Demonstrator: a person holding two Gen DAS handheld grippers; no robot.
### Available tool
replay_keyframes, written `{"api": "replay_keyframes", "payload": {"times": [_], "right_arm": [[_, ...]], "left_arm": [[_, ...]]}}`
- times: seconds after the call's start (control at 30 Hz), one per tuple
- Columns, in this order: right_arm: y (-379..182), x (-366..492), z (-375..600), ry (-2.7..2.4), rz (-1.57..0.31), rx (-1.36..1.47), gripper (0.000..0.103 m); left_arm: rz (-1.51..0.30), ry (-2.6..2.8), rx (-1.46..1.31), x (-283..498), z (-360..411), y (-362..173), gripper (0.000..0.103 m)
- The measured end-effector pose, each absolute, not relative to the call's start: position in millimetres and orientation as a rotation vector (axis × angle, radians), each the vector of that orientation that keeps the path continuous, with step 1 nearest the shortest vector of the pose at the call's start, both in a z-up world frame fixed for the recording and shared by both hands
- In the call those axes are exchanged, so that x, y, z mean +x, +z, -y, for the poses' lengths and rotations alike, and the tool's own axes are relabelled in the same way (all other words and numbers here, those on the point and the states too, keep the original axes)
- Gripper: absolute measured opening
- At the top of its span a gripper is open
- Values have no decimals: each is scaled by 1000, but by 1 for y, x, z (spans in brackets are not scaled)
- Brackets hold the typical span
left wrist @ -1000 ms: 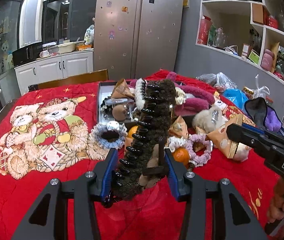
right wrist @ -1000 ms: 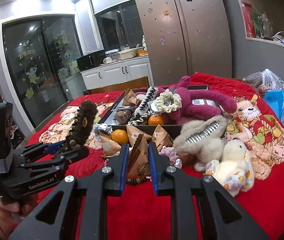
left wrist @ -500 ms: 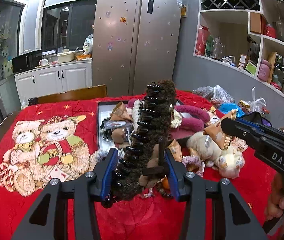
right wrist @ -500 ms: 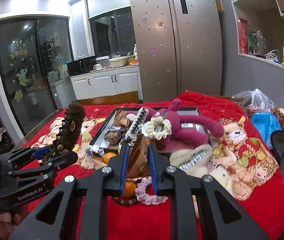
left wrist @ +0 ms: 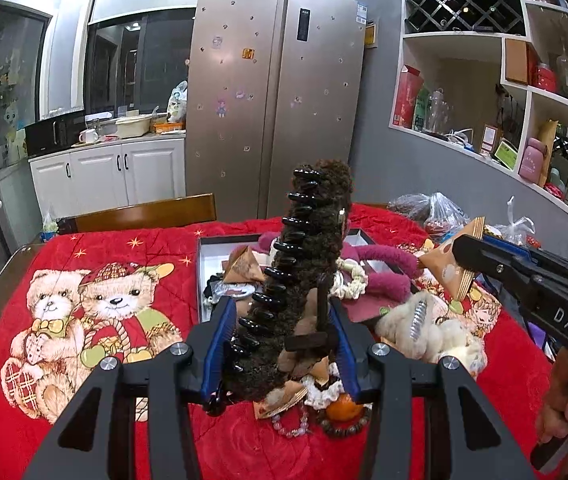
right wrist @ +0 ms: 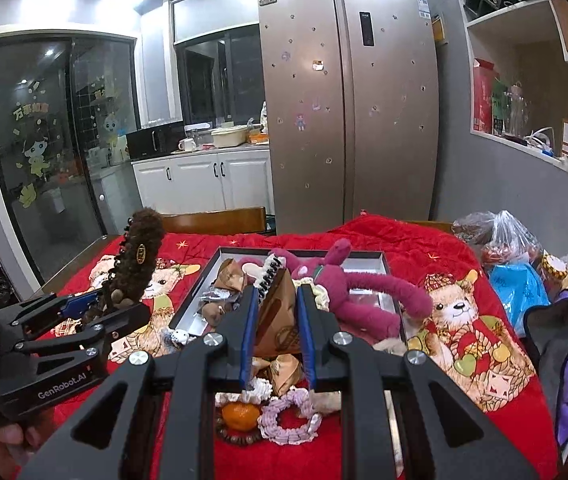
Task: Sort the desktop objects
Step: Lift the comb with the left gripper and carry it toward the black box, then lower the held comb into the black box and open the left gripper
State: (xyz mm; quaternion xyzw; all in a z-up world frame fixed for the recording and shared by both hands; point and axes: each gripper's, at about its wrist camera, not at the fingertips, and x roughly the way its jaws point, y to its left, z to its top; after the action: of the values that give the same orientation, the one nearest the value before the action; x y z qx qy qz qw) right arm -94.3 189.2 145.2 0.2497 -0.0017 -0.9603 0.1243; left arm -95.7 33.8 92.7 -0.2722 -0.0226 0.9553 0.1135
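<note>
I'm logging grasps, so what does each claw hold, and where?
Left claw: brown fuzzy hair clip, by its lower end. Right claw: brown pyramid packet, pinched across its sides.

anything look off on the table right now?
Mostly clutter. The tray is overfilled: the magenta plush sprawls with one arm hanging over its rim onto the red blanket. A tangerine, bead bracelet and pink scrunchie lie loose in front of the tray. Nothing looks spilled or broken.

Both cameras sit just behind their tongs, close above the surface (left wrist: 132, 432), and look slightly downward toward the fridge (left wrist: 272, 100). They share the tray (right wrist: 384, 268) and the fridge. The right view seems to stand further right.
</note>
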Motion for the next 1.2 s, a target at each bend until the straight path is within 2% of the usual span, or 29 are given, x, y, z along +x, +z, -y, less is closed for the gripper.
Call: {"api": "replay_keyframes", "payload": {"times": [0.47,0.67,1.2], "right_arm": [[137,-133,-184,-2760,43,770,21],[130,-168,-182,-2691,96,771,21],[75,-281,-168,-2571,226,882,20]], "left_arm": [[34,2792,-841,-132,-42,88,47],[82,2782,-884,-165,-34,82,47],[119,2800,-1008,-232,-24,42,47]]}}
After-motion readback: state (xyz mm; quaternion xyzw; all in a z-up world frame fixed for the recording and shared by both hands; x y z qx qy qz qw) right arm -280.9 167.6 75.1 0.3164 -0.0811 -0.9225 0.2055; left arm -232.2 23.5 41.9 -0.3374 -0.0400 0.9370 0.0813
